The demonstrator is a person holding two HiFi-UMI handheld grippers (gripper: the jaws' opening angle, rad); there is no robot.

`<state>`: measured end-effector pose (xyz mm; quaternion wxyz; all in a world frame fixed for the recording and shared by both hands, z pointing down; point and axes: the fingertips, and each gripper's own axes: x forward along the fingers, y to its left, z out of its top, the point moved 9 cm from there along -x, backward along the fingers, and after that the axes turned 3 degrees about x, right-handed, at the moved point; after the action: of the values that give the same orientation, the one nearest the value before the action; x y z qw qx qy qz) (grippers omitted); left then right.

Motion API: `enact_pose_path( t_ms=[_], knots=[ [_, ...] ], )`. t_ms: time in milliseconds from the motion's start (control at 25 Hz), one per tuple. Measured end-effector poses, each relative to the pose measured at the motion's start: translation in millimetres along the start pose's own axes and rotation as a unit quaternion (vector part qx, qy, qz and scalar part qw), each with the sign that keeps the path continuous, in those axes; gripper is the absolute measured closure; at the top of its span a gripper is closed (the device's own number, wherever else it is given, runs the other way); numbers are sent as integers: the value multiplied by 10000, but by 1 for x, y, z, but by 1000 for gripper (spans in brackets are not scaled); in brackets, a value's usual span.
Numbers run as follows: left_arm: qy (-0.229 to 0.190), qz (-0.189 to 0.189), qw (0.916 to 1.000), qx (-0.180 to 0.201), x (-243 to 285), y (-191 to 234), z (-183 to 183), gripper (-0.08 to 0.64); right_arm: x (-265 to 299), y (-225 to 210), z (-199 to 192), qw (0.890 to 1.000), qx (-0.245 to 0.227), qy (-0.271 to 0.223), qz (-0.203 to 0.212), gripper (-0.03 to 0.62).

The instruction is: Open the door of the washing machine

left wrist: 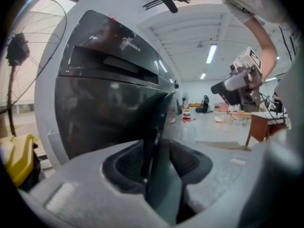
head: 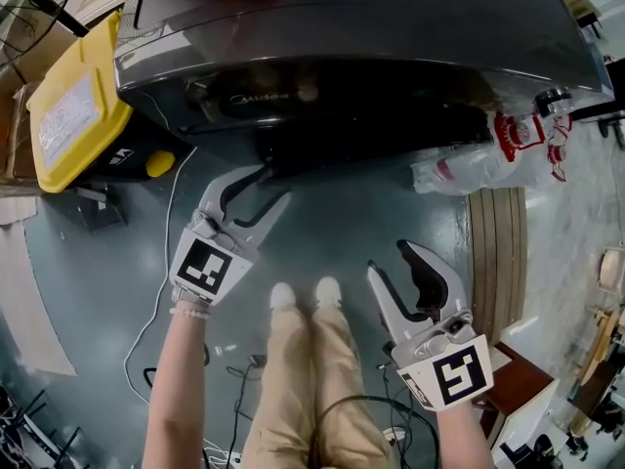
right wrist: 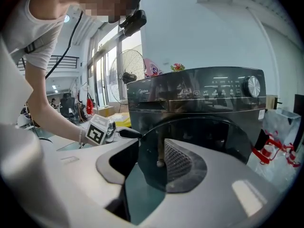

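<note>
A dark grey washing machine [head: 371, 27] fills the top of the head view, its round front door [head: 371, 130] facing me. My left gripper [head: 256, 186] reaches up to the door's left side with its jaws open. In the left gripper view, the door's dark edge [left wrist: 159, 122] runs down between the jaws of the left gripper [left wrist: 159, 158], and the pads stand apart from it. My right gripper [head: 395, 262] hangs lower and further right, away from the machine, open and empty. The right gripper view shows the machine [right wrist: 199, 94] ahead, with the left gripper [right wrist: 118, 133] at the door's rim.
A yellow bin [head: 73, 106] stands left of the machine. A clear plastic bag with red print [head: 488, 154] lies at its right, beside a brown ribbed mat [head: 498, 252]. Cables [head: 161, 291] trail over the floor. The person's legs and white shoes [head: 303, 296] are between the grippers.
</note>
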<state>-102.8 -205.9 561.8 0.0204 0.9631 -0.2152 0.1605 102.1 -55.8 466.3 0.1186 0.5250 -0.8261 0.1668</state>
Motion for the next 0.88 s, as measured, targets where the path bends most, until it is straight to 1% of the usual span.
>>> enact_pose_path(
  t_ms=[120, 160, 360, 480, 760, 800, 880],
  knots=[
    [35, -120, 9995, 281, 8, 2, -4, 403, 3, -4, -3, 10000, 7, 18, -1, 439],
    [56, -154, 9994, 315, 10, 2, -5, 404, 4, -5, -3, 10000, 10, 18, 0, 439],
    [107, -163, 9996, 204, 14, 0, -6, 461, 6, -8, -5, 10000, 52, -6, -5, 439],
    [198, -132, 9996, 144, 13, -1, -6, 469, 6, -9, -6, 10000, 61, -7, 19, 439],
    [264, -80, 9996, 96, 12, -6, -6, 477, 7, -8, -11, 9999, 82, -4, 70, 439],
    [272, -90, 9995, 132, 12, -7, -6, 477, 6, -8, -11, 9999, 88, 23, 70, 439],
    [280, -175, 9988, 366, 11, -9, -5, 480, 6, -7, -13, 9999, 115, 60, 55, 439]
  ],
)
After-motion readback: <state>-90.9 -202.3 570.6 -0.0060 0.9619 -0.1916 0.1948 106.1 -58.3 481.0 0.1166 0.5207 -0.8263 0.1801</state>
